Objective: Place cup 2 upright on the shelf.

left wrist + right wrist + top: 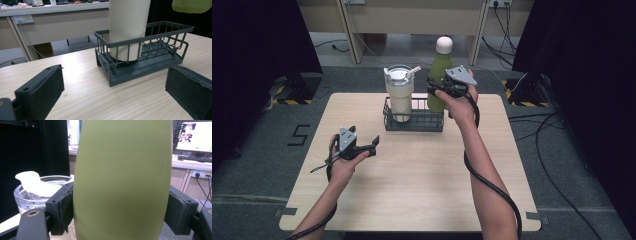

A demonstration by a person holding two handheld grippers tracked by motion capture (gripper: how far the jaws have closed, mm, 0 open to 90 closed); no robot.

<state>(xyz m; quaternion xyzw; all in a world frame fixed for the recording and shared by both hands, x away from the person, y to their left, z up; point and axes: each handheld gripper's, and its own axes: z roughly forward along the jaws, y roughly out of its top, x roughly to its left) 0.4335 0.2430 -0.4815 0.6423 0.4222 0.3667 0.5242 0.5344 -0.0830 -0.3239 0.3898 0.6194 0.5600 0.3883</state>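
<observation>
The right gripper [438,91] held a green bottle [439,75] by its smooth, rounded body, the black padded jaws pressed against either flank, as the right gripper view showed close up [122,180]. The bottle was matte olive-green, swelling in the middle and narrowing to a white domed cap [443,44]. It stood upright at the right end of a dark wire basket [414,121] near the middle of the counter's far edge; in the left gripper view its green base [192,5] hung above the basket's rim, clear of the floor of the basket.

In the left end of the basket stood a cream tumbler [400,95], a tall straight-sided cylinder with a clear, ridged lid and a white flip spout [32,183]. The basket [150,50] was rectangular, made of thin grey bars over a solid flat base.

The left gripper [374,144] hovered over the left half of the pale wood-grain counter [422,185], near its left edge and well apart from the basket. Its jaws stood wide with nothing between them, their blocky black pads [40,92] faced with a dull, slightly rough coating.
</observation>
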